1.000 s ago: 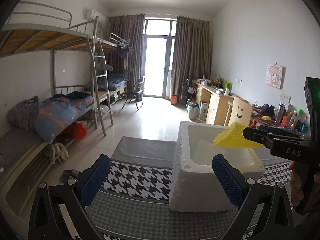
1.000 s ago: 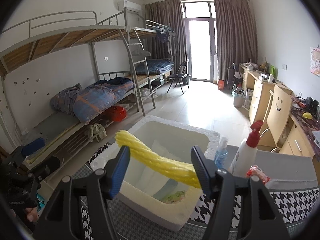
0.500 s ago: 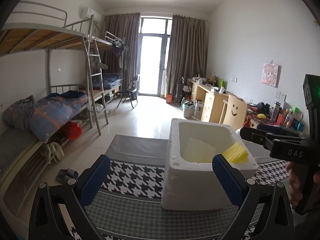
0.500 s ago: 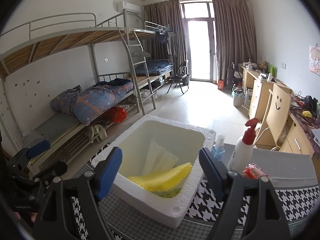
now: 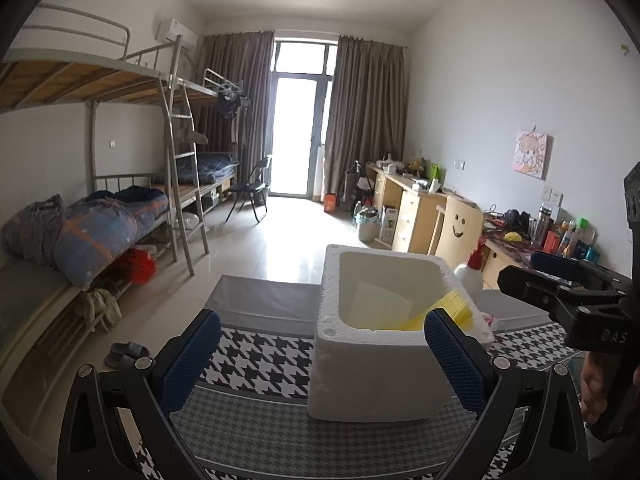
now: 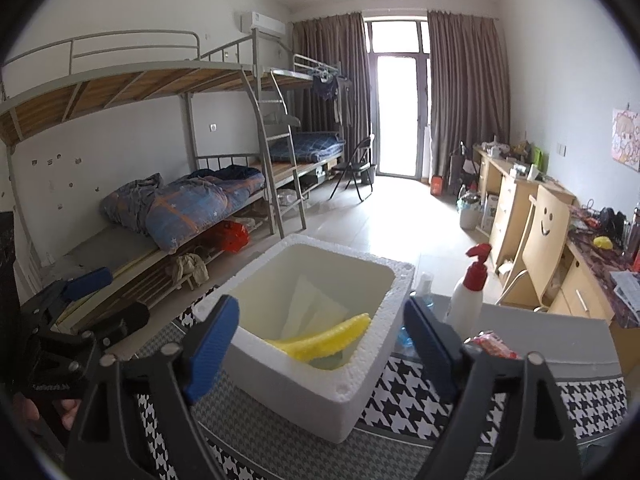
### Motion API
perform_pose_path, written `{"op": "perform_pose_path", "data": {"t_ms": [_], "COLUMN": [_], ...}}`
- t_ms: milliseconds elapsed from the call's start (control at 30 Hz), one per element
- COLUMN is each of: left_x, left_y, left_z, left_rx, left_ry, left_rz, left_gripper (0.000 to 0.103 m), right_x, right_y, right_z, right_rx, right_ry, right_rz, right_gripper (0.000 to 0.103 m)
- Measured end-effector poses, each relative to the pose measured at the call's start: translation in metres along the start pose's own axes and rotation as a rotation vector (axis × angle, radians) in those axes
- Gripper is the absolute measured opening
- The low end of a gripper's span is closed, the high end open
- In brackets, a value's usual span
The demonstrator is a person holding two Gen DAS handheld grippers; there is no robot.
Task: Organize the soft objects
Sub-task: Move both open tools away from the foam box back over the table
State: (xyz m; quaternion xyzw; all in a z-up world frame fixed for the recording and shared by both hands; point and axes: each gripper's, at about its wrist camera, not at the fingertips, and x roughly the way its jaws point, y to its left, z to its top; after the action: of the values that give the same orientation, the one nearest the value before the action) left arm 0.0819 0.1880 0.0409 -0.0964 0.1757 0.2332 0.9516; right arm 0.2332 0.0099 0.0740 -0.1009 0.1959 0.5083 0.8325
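Note:
A white foam box (image 6: pixel 320 384) stands on the houndstooth cloth. Inside it lies a yellow ribbed sponge (image 6: pixel 320 342), leaning against the near wall, on top of a pale folded sheet (image 6: pixel 316 308). My right gripper (image 6: pixel 322 320) hovers just short of the box. Its jaws are opening, with nothing pressed between the blue pads. From the left wrist view the box (image 5: pixel 376 364) sits straight ahead with the sponge (image 5: pixel 448 312) at its right wall. My left gripper (image 5: pixel 320 344) is open and empty. The right gripper (image 5: pixel 560 284) is off to the right of the box.
A white spray bottle with a red head (image 6: pixel 468 292), a small blue bottle (image 6: pixel 420 292) and a red-pink packet (image 6: pixel 492 346) stand right of the box. The houndstooth cloth (image 6: pixel 400 396) covers the table. Bunk beds line the left wall, desks the right.
The right gripper let go of the yellow sponge, which dropped into the foam box. Its jaws spread wider and it drew back from over the box. The left gripper stayed open.

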Motion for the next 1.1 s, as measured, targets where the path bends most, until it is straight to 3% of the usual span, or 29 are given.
{"op": "perform_pose_path", "data": {"t_ms": [100, 1100], "left_x": [-0.006, -0.038], "left_y": [-0.004, -0.045], "left_z": [0.001, -0.001], "left_rx": [0.005, 0.057], "left_ry": [-0.012, -0.059], "left_rz": [-0.004, -0.071], "left_gripper": [0.102, 0.102], "right_x": [-0.008, -0.071], "right_y": [-0.001, -0.02], "right_z": [-0.001, -0.026], "right_rx": [0.004, 0.045], "right_ry": [-0.024, -0.104], "right_rz": [-0.002, -0.023], "right_gripper": [0.097, 0.097]}}
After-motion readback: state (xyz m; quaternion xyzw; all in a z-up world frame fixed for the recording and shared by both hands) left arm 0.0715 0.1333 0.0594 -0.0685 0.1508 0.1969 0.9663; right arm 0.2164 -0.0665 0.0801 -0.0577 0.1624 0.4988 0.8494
